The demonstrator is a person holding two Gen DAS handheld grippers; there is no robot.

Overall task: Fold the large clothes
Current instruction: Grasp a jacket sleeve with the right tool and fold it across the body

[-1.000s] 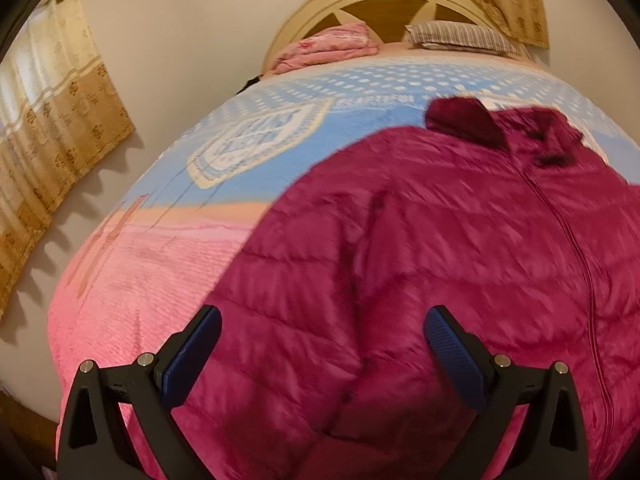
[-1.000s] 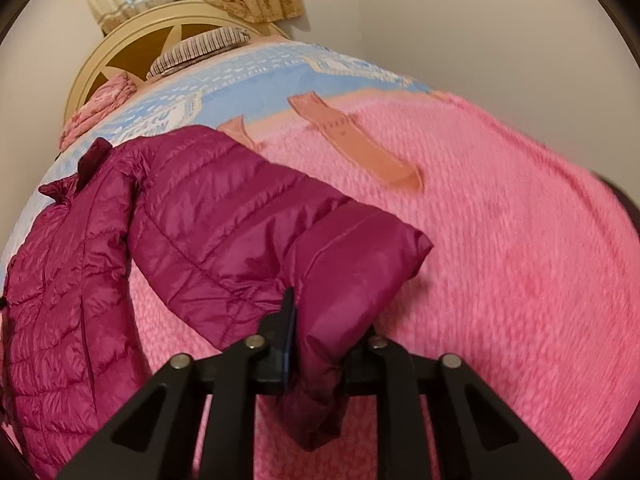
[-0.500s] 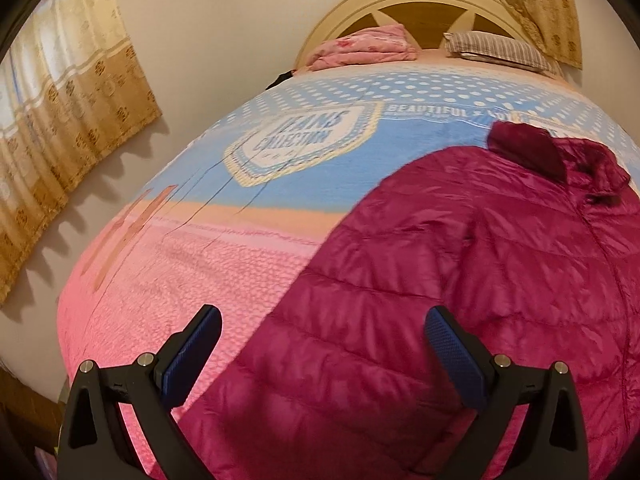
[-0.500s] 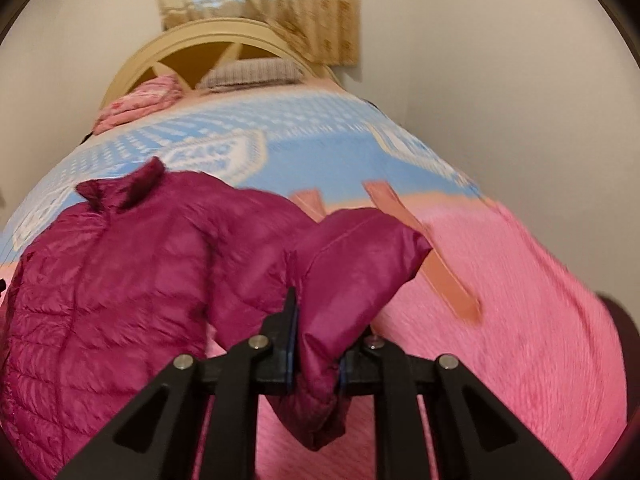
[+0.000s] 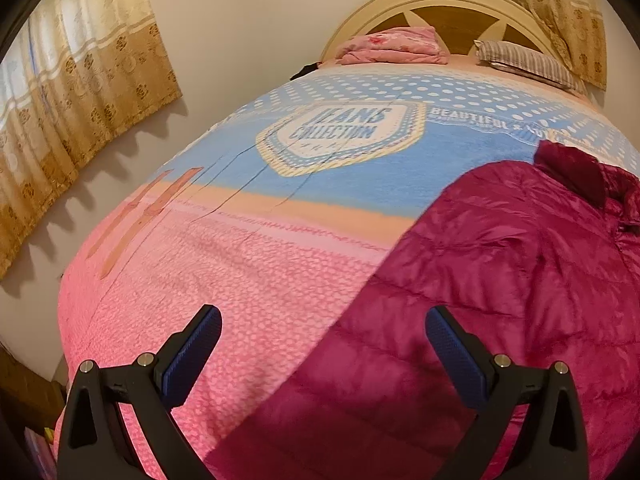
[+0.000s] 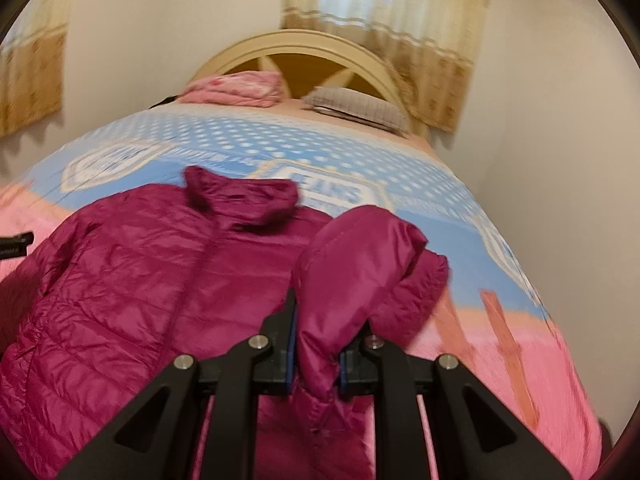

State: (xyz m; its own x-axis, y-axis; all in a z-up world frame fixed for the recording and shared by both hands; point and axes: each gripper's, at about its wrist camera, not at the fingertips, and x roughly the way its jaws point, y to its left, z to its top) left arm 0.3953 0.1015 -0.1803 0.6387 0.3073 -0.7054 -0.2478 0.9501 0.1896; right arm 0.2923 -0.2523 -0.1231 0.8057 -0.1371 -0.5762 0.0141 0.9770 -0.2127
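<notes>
Magenta quilted jacket (image 6: 132, 300) lies front up on the bed (image 5: 248, 280), zip closed, collar toward the headboard (image 6: 296, 48). Its sleeve (image 6: 360, 256) is clamped in the right gripper (image 6: 316, 356), and over the last second that sleeve has been lifted off the pink blanket and swung in over the jacket's chest, so the first fold, sleeve across body, looks under way. Puffy, slippery fabric bunches above the jaws. Beside the jacket's other edge, the left gripper (image 5: 320, 356) has drifted sideways, jaws wide apart, holding nothing
</notes>
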